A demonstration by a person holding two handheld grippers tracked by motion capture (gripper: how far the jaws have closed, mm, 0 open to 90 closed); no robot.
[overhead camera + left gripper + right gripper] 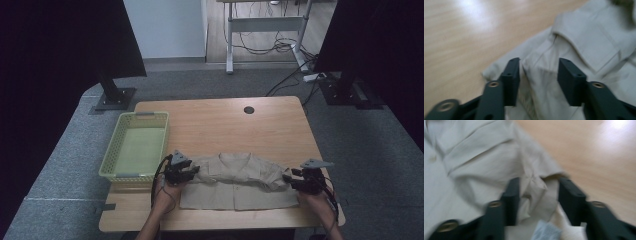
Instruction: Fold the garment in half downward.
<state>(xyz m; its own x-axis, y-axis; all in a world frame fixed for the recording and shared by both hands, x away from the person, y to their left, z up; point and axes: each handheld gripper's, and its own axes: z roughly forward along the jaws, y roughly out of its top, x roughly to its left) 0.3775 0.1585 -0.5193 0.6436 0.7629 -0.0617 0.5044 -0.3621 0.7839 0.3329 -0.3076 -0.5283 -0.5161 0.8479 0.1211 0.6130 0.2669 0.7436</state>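
Beige shirt [240, 180] spread flat near front edge of wooden table [220, 120], folded sleeves drawn inward for folding. Left gripper [192, 172] and right gripper [289, 179] at opposite ends, jaws parted, cloth between but unpinched. Green basket [112, 170] just left, empty, touching nothing; no obstruction between.

The beige shirt [239, 181] lay front-up on the near part of the table, collar away from the person. It was folded across into 1 wide, rumpled band, its sleeves tucked in.
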